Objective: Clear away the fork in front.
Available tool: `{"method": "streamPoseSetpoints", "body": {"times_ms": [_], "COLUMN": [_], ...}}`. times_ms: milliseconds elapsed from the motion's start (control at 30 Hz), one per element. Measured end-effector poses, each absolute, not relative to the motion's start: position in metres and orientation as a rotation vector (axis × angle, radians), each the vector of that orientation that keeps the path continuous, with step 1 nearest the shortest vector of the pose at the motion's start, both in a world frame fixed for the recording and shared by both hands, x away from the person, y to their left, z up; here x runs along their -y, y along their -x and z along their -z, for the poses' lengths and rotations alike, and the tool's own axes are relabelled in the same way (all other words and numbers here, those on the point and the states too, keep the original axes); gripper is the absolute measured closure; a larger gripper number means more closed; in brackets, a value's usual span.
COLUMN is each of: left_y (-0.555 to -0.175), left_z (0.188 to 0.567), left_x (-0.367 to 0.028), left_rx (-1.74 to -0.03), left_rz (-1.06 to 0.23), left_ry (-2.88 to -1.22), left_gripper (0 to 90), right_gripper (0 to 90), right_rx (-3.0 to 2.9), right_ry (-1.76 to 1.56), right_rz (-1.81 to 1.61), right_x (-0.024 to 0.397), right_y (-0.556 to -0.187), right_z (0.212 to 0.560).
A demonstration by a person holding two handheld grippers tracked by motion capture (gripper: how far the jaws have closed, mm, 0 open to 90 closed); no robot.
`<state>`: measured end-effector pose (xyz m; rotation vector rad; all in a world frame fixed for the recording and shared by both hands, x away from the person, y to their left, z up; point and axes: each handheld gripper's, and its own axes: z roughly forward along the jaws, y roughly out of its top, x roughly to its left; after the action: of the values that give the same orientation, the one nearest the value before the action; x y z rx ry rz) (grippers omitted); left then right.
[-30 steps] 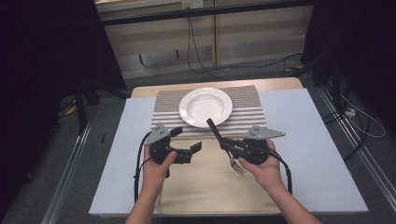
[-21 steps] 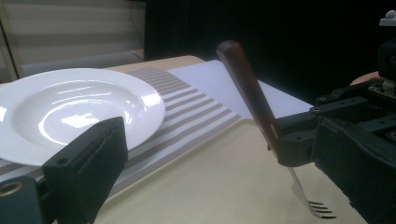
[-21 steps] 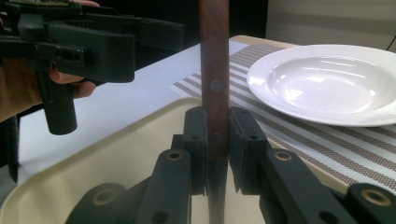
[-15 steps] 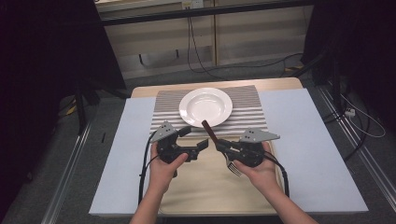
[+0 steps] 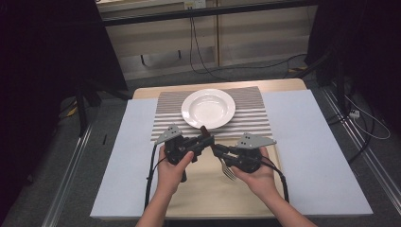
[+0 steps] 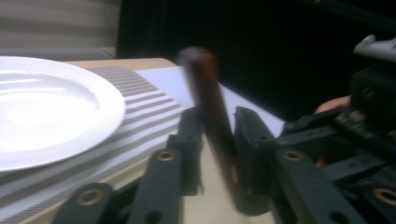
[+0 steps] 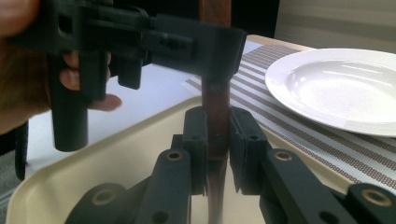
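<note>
Both grippers' fingers clamp one brown-handled fork above the beige tray; the white plate lies empty.

white plate blocks the way just ahead; blue sheets lie open alongside.

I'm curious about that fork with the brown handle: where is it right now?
The fork hangs above the beige tray, just in front of the white plate; the fingers of the left gripper and right gripper clamp its handle.
</note>
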<state>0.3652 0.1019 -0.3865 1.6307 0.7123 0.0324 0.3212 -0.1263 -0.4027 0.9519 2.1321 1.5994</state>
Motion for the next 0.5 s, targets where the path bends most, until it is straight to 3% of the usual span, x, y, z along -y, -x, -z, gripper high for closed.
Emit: {"method": "streamPoseSetpoints", "body": {"times_ms": [167, 200, 300, 333, 367, 400, 500], "left_y": [-0.366, -0.366, -0.367, -0.367, -0.367, -0.367, -0.367], "left_z": [0.384, 0.381, 0.379, 0.377, 0.377, 0.375, 0.372], "left_x": [-0.106, -0.111, -0.117, -0.123, -0.123, -0.13, -0.139], "left_rx": [-0.711, -0.713, -0.717, -0.72, -0.72, -0.723, -0.726], "left_rz": [-0.003, 0.01, 0.028, 0.027, 0.027, 0.044, 0.063], "left_ry": [-1.633, -1.638, -1.637, -1.636, -1.636, -1.638, -1.647], "left_gripper": [80.4, 80.6, 80.7, 80.7, 80.7, 80.7, 80.7], "right_gripper": [77.1, 69.3, 65.6, 58.6, 58.6, 50.9, 43.6], "right_rx": [-2.119, -2.112, -2.087, -2.069, -2.069, -2.053, -2.037], "right_ry": [-0.924, -0.918, -0.926, -0.959, -0.959, -0.991, -1.003], "right_rz": [-1.626, -1.633, -1.634, -1.647, -1.647, -1.645, -1.611], "right_x": [0.124, 0.125, 0.129, 0.137, 0.137, 0.146, 0.158], "right_y": [-0.321, -0.321, -0.32, -0.32, -0.32, -0.321, -0.32], "right_z": [0.405, 0.404, 0.403, 0.404, 0.404, 0.406, 0.41]}}
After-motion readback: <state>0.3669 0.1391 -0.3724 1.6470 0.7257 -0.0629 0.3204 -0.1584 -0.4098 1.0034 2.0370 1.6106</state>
